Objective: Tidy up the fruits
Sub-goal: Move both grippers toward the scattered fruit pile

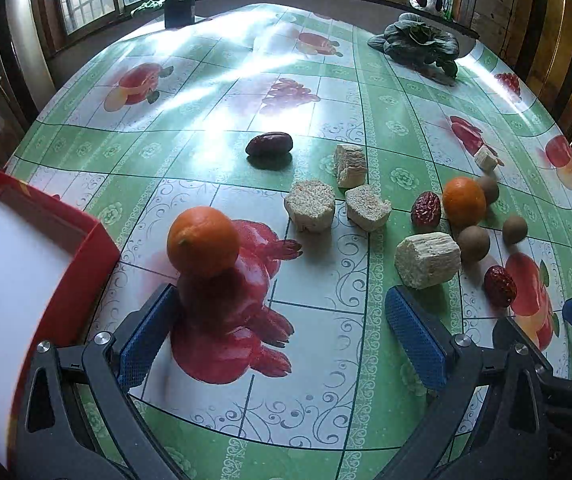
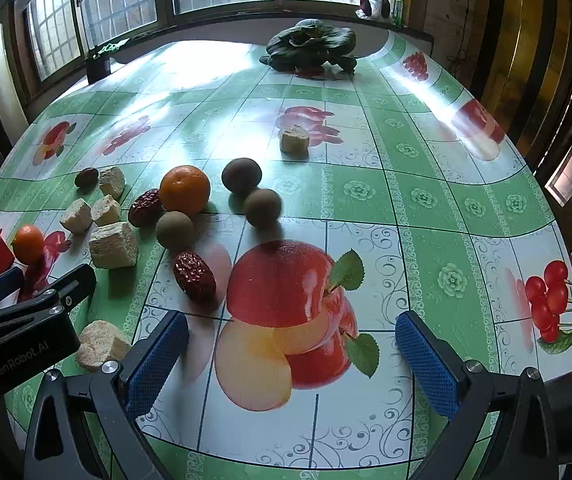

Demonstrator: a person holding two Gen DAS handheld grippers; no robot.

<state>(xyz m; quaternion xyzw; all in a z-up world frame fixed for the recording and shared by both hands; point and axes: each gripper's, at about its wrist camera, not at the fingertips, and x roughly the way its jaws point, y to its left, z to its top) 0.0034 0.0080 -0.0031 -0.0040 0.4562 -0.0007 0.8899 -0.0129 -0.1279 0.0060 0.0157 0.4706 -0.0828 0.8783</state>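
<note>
Starting at the far left, we see the red box (image 1: pixel 86 236) with its white floor bare, so we judge the sorting barely begun. Just right of it sits the near orange (image 1: pixel 202 241), ahead of our left gripper (image 1: pixel 282 340), whose blue pads stand wide apart and hold nothing. The orange lies nearer the left pad than the right, so we should shift left to centre it, come down low, and close gently on its widest part; it is round and may roll on the glossy tablecloth (image 1: pixel 325 360).

Further right lie the pale spongy chunks (image 1: pixel 309 206), a dark date (image 1: pixel 269 144), a second orange (image 1: pixel 463 200), wrinkled red dates (image 1: pixel 425 209) and small brown round fruits (image 1: pixel 473 243).

Our right gripper (image 2: pixel 291 356) is likewise spread and empty, over a printed apple. The nearest real fruit, a red date (image 2: pixel 194 276), lies ahead and just left of its left pad.
</note>
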